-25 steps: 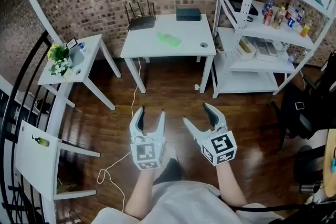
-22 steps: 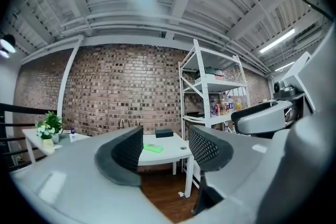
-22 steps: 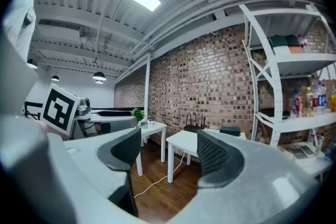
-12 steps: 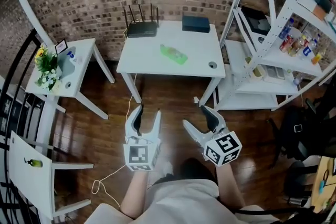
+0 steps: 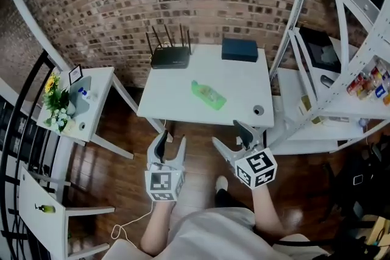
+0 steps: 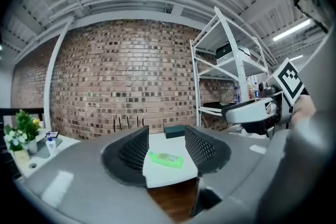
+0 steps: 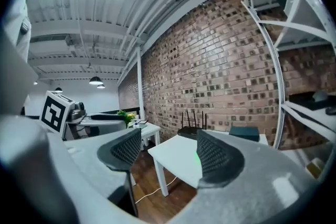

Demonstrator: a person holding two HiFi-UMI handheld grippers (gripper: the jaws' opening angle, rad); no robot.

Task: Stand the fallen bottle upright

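A green bottle [image 5: 209, 95] lies on its side near the middle of the white table [image 5: 177, 103]. My left gripper [image 5: 171, 140] hangs over the wooden floor just short of the table's front edge. Its jaws are closing with nothing between them. In the left gripper view the green bottle [image 6: 165, 159] shows far off, framed by the left gripper [image 6: 165, 135]. My right gripper [image 5: 226, 134] is open and empty, level with the left, near the table's front right part. In the right gripper view the right gripper [image 7: 168, 139] points along the table, and its right jaw hides most of the bottle.
A black router [image 5: 170, 56] and a dark box [image 5: 239, 49] stand at the table's back edge; a small round thing [image 5: 259, 110] sits at its front right corner. White shelving [image 5: 332, 64] stands close on the right, a side table with flowers [image 5: 91, 112] on the left. A cable [image 5: 131, 222] trails on the floor.
Both grippers and the person have come forward towards the table, which now fills more of the view. The left jaws stand narrower than before. The right jaws look the same.
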